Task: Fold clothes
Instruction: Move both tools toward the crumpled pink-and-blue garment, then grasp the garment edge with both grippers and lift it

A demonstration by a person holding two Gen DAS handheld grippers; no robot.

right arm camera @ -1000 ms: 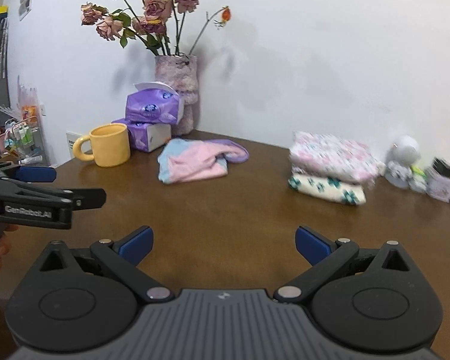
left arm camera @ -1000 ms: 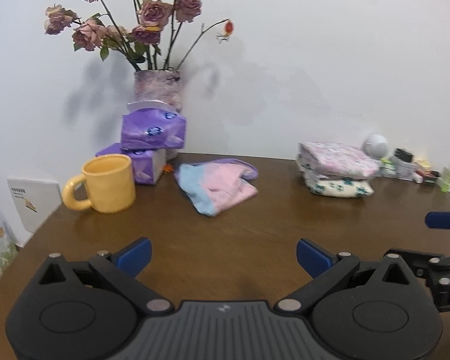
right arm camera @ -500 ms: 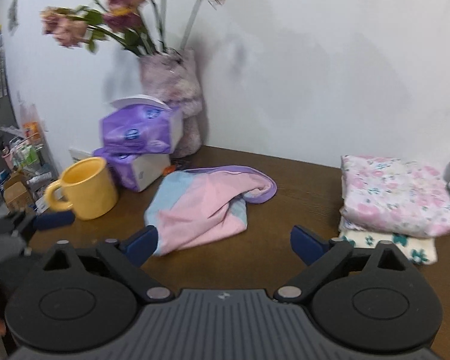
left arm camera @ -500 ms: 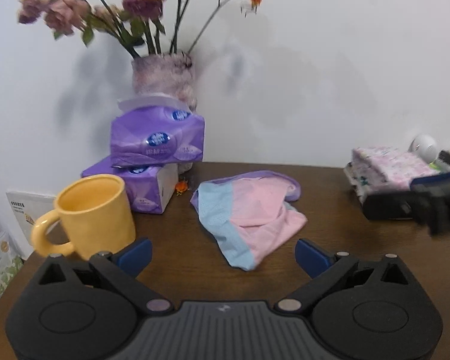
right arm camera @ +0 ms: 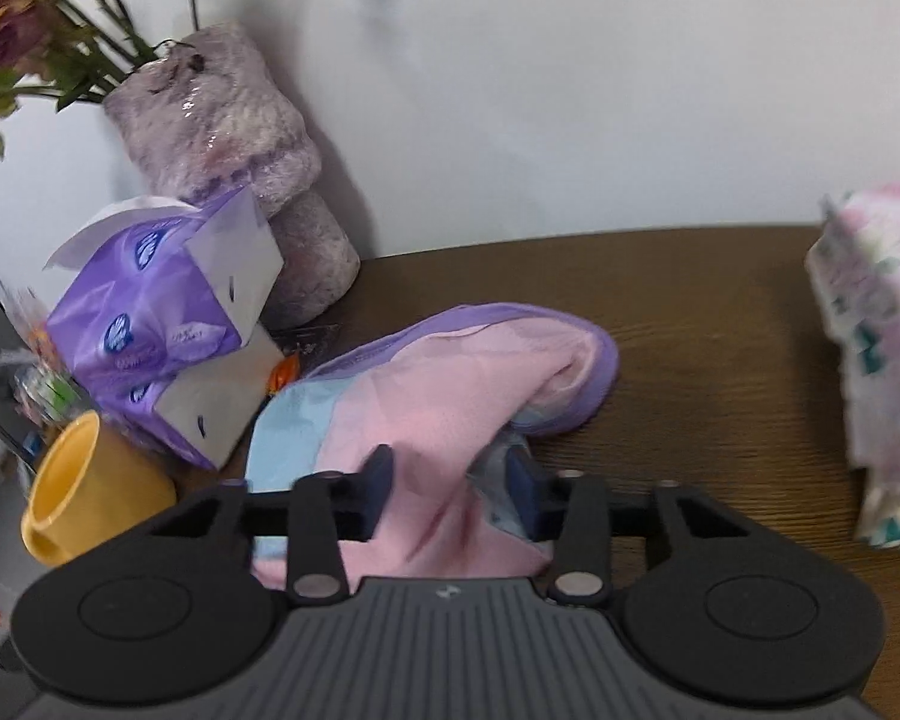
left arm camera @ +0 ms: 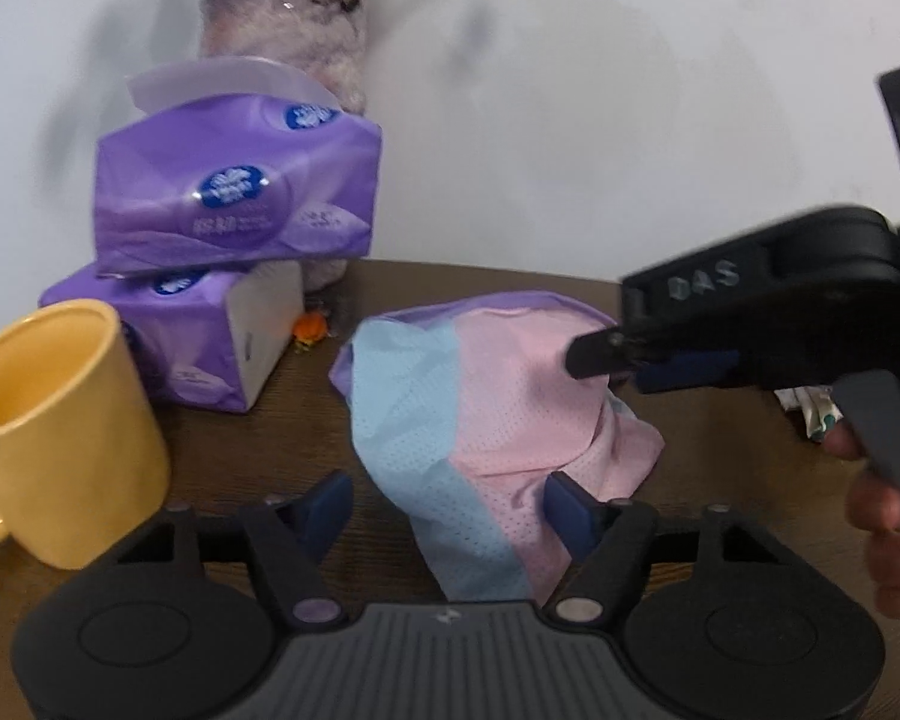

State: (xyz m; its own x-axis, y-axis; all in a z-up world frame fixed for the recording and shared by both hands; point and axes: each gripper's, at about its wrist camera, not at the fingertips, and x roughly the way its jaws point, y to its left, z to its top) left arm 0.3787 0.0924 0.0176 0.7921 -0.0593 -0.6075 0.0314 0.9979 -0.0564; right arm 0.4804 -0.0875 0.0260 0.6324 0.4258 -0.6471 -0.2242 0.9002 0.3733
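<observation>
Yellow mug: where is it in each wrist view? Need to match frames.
Left wrist: yellow ceramic mug at the left edge, large, left of the pink-and-blue mesh garment.
Right wrist: same mug at lower left, partly hidden behind the gripper body.
Shared landmark: the stacked purple tissue packs, right behind the mug in both.

Yellow mug (left arm camera: pixel 60 438) on brown wooden table (right arm camera: pixel 720 324), near-left. Two purple tissue packs (left arm camera: pixel 234 192) stacked just behind it, white tissue sticking out the top one. Fuzzy purple vase (right arm camera: pixel 228 138) with dried flowers (right arm camera: pixel 12 30) against white wall (left arm camera: pixel 600 120); small orange object (left arm camera: pixel 311 329) beside the lower pack.
</observation>
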